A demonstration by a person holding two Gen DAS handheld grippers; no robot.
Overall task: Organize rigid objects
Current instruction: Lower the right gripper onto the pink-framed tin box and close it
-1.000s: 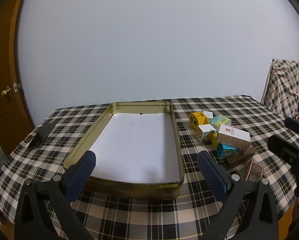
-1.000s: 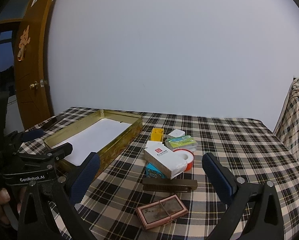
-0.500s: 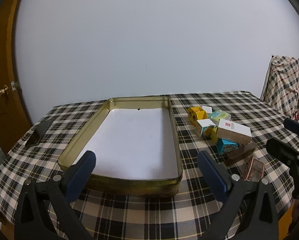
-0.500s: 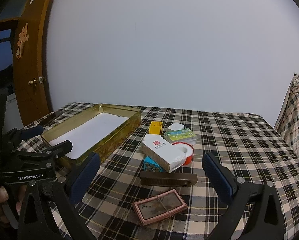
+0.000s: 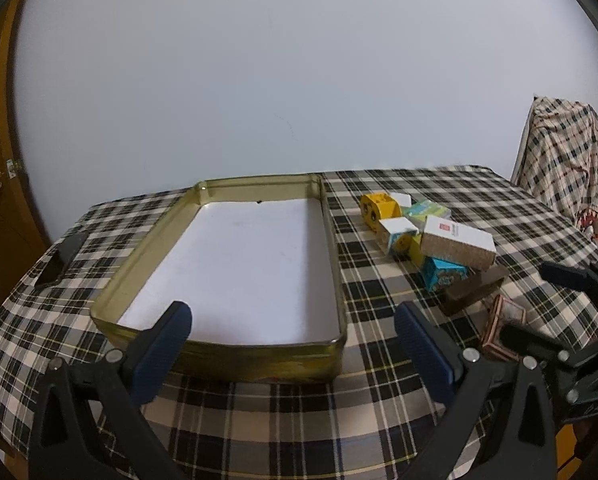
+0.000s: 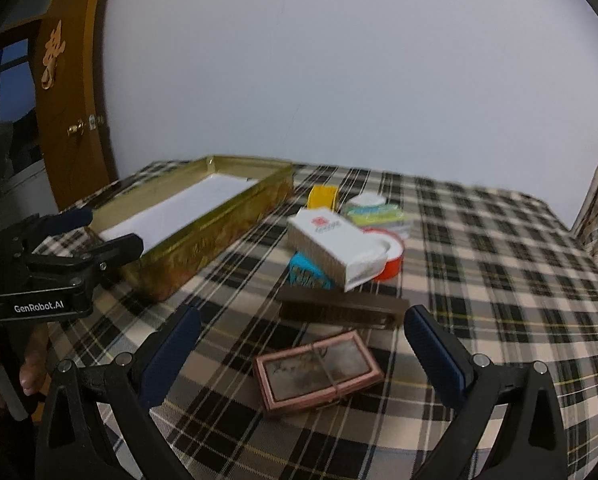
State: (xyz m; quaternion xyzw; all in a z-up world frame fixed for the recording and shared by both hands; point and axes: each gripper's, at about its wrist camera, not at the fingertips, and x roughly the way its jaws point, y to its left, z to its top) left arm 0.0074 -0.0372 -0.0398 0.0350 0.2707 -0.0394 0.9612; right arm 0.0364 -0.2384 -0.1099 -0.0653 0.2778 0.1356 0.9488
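Checked tablecloth (image 6: 479, 248); red ring (image 6: 393, 258) half-hidden behind white box (image 6: 335, 246).

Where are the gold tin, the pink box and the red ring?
gold tin (image 5: 259, 364), left wrist view, near wall.
pink box (image 6: 319, 372), right wrist view, top face.
red ring (image 6: 393, 266), right wrist view, outer side.

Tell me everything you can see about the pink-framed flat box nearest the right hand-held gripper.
The pink-framed flat box is a thin rectangle with a pink border around a greyish, worn-looking top panel. A thin cord is tied around its middle. It lies flat on the plaid tablecloth, turned at a slight angle, just in front of the long dark brown box and apart from it. It sits ahead of the open right hand-held gripper, whose fingers do not touch it.
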